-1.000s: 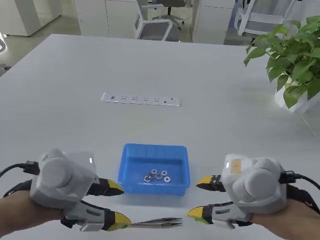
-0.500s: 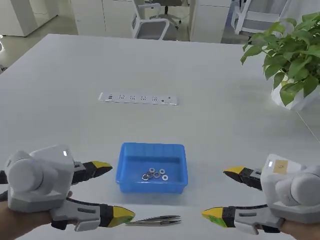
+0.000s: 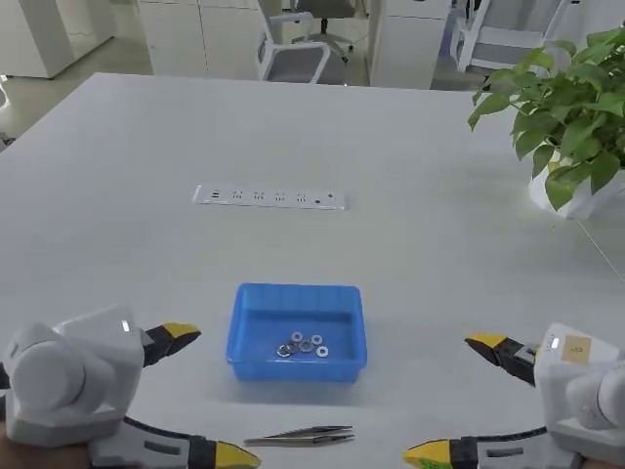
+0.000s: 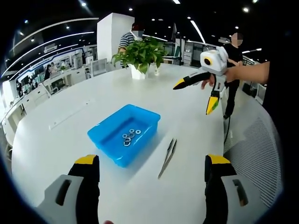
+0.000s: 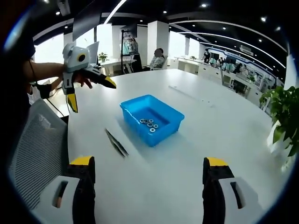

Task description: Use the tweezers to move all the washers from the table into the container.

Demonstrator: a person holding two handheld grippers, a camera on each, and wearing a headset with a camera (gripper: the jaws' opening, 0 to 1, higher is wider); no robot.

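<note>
A blue container sits on the white table and holds several washers. The metal tweezers lie flat on the table just in front of it, touched by nothing. My left gripper is open at the lower left, apart from the tweezers. My right gripper is open at the lower right. The left gripper view has the container, washers, tweezers and the right gripper. The right gripper view has the container, tweezers and the left gripper.
A white power strip lies beyond the container. A potted plant stands at the right edge of the table. Office chairs stand past the far edge. People stand in the background of both gripper views.
Both grippers have drawn back toward me and spread apart, away from the tweezers and the container. The tweezers and the container have stayed in place.
</note>
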